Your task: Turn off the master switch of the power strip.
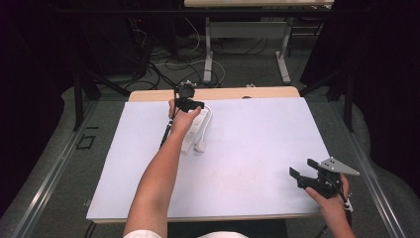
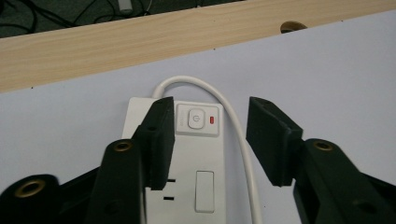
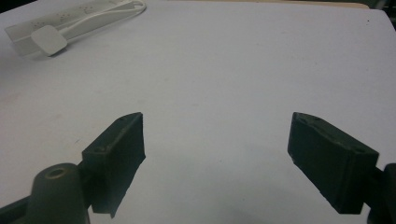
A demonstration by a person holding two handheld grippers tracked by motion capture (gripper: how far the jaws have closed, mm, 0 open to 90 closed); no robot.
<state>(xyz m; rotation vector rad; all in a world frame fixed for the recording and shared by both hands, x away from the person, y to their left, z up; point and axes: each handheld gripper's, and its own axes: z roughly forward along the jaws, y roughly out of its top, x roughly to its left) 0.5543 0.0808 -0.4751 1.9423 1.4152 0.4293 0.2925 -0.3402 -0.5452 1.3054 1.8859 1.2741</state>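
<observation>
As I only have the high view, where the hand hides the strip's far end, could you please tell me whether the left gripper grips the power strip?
Observer: No, the left gripper is open, jaws over the switch end of the power strip.
Operator: Thank you; is the switch visible?
Observer: Yes, the power button lies between the jaws, a red indicator beside it.
Operator: And the cable?
Observer: The cable curves out of that end and runs back alongside the strip.
</observation>
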